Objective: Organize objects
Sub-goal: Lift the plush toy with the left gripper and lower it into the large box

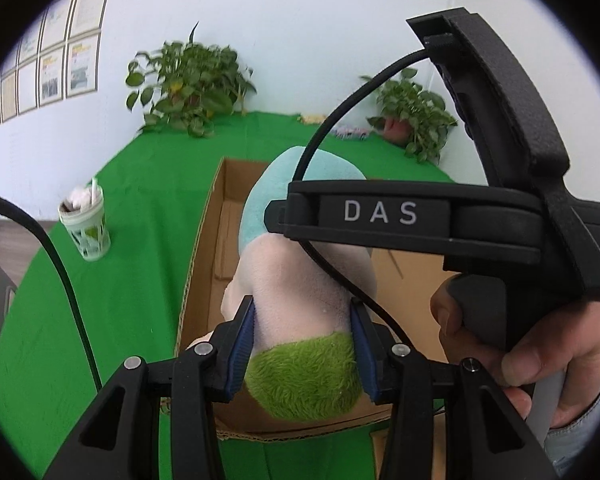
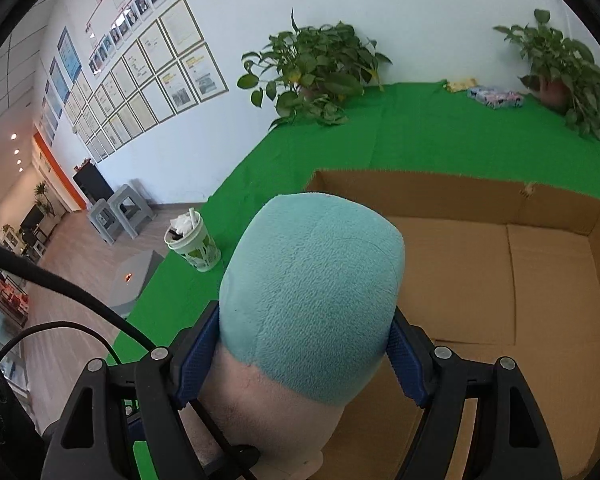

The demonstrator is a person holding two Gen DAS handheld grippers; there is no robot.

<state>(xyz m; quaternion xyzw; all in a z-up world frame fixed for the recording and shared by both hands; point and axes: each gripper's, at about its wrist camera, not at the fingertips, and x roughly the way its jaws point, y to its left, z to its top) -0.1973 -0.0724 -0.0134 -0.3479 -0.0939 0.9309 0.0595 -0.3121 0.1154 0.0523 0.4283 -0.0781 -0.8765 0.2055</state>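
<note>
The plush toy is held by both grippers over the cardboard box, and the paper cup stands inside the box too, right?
Not quite. The cup stands outside the box, on the green cloth to its left, as the right wrist view shows. The rest holds: left gripper and right gripper both clamp the plush toy over the box.

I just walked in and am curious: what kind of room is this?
Likely an office or lab set up for demonstrations: framed certificates and staff photos line the wall, potted plants edge a table under green cloth, and grey stools stand on wood flooring.
</note>
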